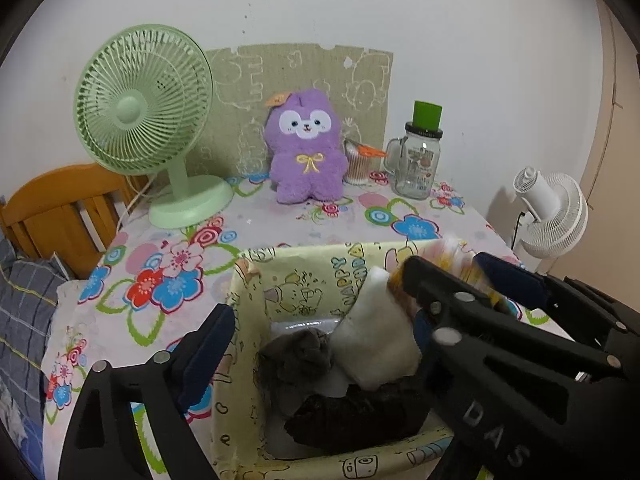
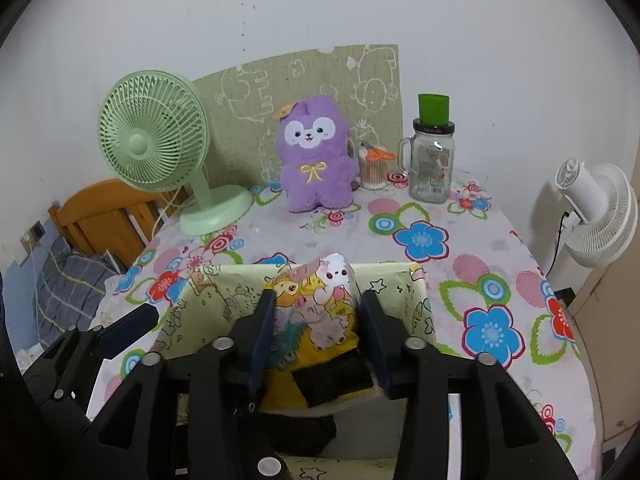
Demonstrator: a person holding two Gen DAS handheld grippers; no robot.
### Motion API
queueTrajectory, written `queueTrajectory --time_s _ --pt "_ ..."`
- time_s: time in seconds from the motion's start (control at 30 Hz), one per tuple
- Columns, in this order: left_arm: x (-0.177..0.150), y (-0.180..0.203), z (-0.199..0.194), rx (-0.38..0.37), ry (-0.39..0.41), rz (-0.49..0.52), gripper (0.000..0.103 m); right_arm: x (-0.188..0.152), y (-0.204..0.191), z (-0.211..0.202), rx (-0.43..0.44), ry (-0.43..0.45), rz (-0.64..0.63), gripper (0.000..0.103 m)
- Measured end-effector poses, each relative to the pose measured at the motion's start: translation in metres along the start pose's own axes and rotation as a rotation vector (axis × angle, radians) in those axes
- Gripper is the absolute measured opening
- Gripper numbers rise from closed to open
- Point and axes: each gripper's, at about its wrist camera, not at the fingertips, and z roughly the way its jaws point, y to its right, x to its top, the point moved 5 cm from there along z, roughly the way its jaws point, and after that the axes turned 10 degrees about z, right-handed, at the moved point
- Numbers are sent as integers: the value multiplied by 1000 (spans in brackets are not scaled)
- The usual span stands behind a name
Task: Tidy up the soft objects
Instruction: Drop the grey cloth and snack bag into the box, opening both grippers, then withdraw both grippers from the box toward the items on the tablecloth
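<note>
A pale yellow cartoon-print box (image 1: pixel 304 280) stands at the table's near edge, holding a grey cloth (image 1: pixel 296 354), a white cloth (image 1: pixel 374 340) and a dark cloth (image 1: pixel 356 416). My right gripper (image 2: pixel 318 316) is shut on a colourful cartoon-print soft pack (image 2: pixel 316 304) and holds it over the box (image 2: pixel 416 300). In the left wrist view it enters from the right (image 1: pixel 444 276). My left gripper is open; one finger (image 1: pixel 208 344) sits outside the box's left wall, and also shows in the right wrist view (image 2: pixel 128 328). A purple plush toy (image 1: pixel 306 152) sits upright at the back.
A green desk fan (image 1: pixel 148 120) stands back left. A cotton-swab cup (image 1: pixel 358 164) and a glass mug jar (image 1: pixel 418 160) with a green cup on top stand back right. A white fan (image 2: pixel 596 212) is beyond the table's right edge, a wooden chair (image 1: pixel 64 208) at left.
</note>
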Motion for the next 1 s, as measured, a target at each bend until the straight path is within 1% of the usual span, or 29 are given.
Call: queueTrajectory --time_s 0.03,0.07,0.1,0.13,0.23,0.33,0.47,0.63,1.0 --pt "-1 1 1 -3 -3 1 93 0 0 2 2 0 -4 66" --pt "-1 1 2 -7 -3 1 94 -1 -1 2 1 1 -9 70" --pt "-2 0 2 -10 -5 -2 95 -1 -1 3 -8 4 -12 77" --pt "-2 0 2 -9 -7 -2 96 -1 -1 3 -17 8 -17 82" --pt "-2 0 0 -7 -6 -1 97 -1 -1 2 -22 9 -18 86" --pt "-2 1 -2 -1 -4 2 98 -1 0 -2 -25 12 -19 90" --pt "0 3 -12 9 9 3 101 0 0 -13 -21 27 -16 91" --pt "2 6 -33 43 36 13 103 2 0 -34 -32 64 -14 98" --pt "4 16 -79 44 96 17 103 3 -2 -90 -45 140 -18 101"
